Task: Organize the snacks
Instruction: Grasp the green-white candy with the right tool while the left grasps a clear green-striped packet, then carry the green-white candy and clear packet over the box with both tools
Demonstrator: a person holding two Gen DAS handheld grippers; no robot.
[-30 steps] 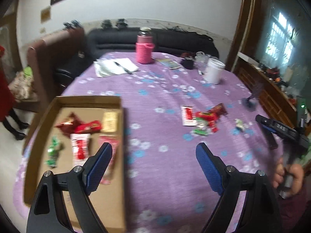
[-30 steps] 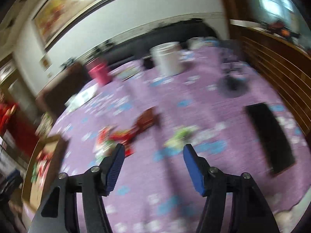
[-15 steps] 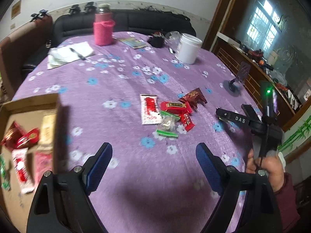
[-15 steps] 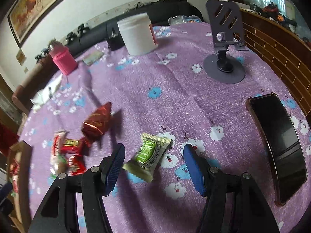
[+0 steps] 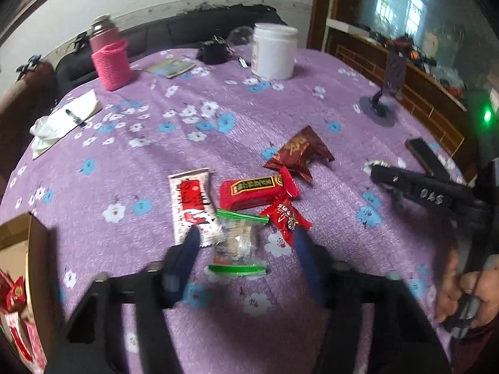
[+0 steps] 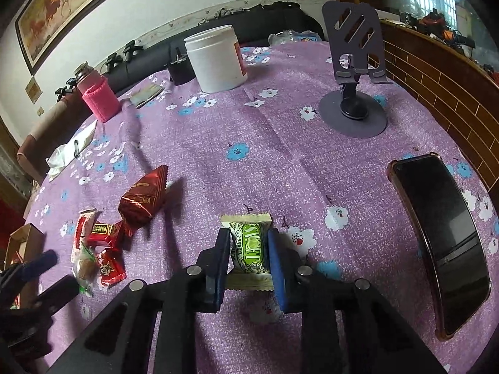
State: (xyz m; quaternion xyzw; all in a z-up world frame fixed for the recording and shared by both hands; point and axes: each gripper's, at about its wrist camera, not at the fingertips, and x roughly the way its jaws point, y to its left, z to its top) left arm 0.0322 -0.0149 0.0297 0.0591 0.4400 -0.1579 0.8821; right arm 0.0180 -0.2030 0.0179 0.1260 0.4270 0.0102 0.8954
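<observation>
1. The right gripper (image 6: pixel 248 249) is clamped on the green snack (image 6: pixel 249 246), which lies on the table (image 6: pixel 280 162) with its long axis pointing away, along the fingers.
2. The left gripper (image 5: pixel 244 241) is closing; the clear green-edged snack (image 5: pixel 238 243) lies between its jaws, not yet pressed.
3. The cardboard box (image 5: pixel 34 249) waits at the near left, nearer to the left hand.
</observation>
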